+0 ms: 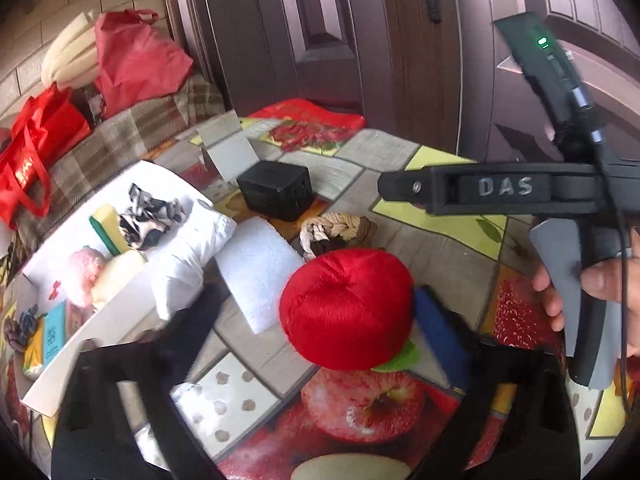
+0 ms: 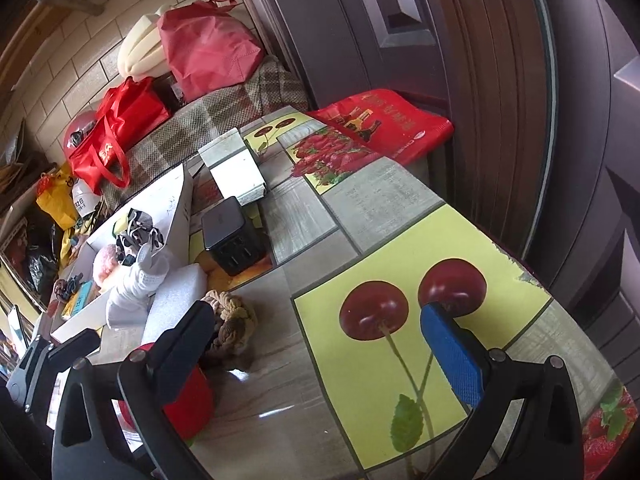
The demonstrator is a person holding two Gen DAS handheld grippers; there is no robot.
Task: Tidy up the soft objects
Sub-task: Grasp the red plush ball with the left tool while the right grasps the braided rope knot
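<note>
My left tongs straddled the red plush apple, fingers wide apart and not yet pinching, lined up to carry it to the white box at nine o'clock, where other soft things lay. My right tongs hovered apart over the table, idle.

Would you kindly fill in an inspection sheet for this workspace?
Surface: table under a fruit-print cover.
Job's things: red plush apple between the left gripper fingers, contact unclear; braided rope, foam sheet and white cloth loose; white box holds a sponge.
Clutter: black cube.
Grippers: right gripper open, empty.
Cables: black lead on right gripper.
Surroundings: door, red bags, brick wall.
</note>
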